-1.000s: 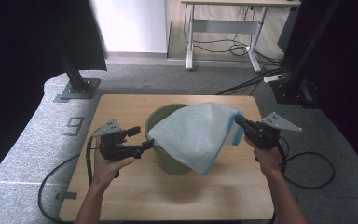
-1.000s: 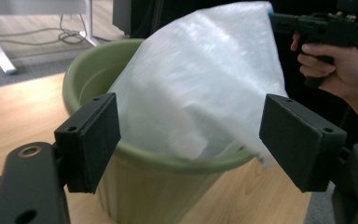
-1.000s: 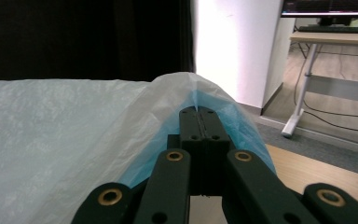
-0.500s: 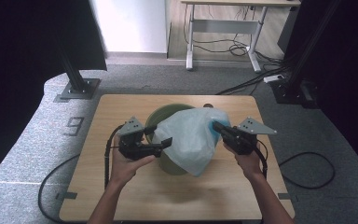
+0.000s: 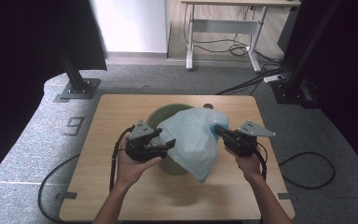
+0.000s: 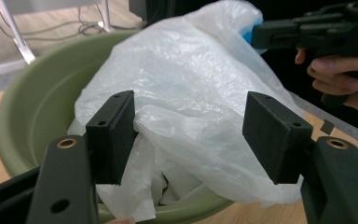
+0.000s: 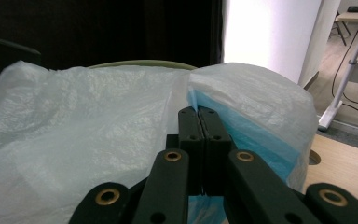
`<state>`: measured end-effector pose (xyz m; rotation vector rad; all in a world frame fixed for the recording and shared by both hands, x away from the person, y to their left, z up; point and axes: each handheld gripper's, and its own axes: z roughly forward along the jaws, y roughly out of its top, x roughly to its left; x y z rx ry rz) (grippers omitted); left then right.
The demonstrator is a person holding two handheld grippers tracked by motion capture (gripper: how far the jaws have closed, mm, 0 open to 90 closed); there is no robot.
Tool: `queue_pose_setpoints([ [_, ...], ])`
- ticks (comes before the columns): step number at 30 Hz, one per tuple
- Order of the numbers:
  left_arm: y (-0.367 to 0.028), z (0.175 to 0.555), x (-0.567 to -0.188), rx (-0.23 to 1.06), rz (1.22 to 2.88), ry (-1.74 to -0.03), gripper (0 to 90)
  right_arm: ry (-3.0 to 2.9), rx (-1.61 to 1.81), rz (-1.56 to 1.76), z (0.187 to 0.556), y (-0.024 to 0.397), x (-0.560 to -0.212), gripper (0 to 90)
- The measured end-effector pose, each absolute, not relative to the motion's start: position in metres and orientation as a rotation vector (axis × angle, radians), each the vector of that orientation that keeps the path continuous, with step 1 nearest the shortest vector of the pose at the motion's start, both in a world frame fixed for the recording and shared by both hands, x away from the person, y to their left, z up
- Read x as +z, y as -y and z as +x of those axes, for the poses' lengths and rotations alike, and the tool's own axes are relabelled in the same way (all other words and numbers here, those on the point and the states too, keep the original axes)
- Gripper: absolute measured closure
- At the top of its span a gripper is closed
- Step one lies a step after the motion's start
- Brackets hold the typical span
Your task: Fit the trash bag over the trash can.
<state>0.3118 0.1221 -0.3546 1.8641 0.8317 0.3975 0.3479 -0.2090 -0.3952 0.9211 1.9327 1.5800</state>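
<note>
My right claw (image 5: 217, 129) is clamped on the blue-trimmed edge of the plastic bag (image 5: 192, 140), which lies draped over the green basin (image 5: 154, 118) mid-worktop. My left claw (image 5: 170, 144) has just been closing, jaws apart around a loose fold, pads not yet pressing. If I close too shallow, I think the thin film slips free; pulling sideways could drag the basin. The worktop (image 5: 116, 112) has bare room all round, its edges well apart from the basin.

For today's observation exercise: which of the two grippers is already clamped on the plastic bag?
The right gripper: its jaws are shut on the plastic bag by the blue edge. The left gripper stands open, a fold of bag between its pads, jaws just closing.
</note>
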Motion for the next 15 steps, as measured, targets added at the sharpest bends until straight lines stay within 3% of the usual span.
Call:
queue_pose_setpoints([
  [8,-0.121,0.3,-0.346,0.388,1.828,-0.784,39.0,-1.935,1.583,0.938,0.349,0.21,-0.398,87.6],
  [15,-0.102,0.308,-0.353,0.356,1.891,-0.776,38.2,-1.937,1.59,0.937,0.349,0.208,-0.4,87.6],
])
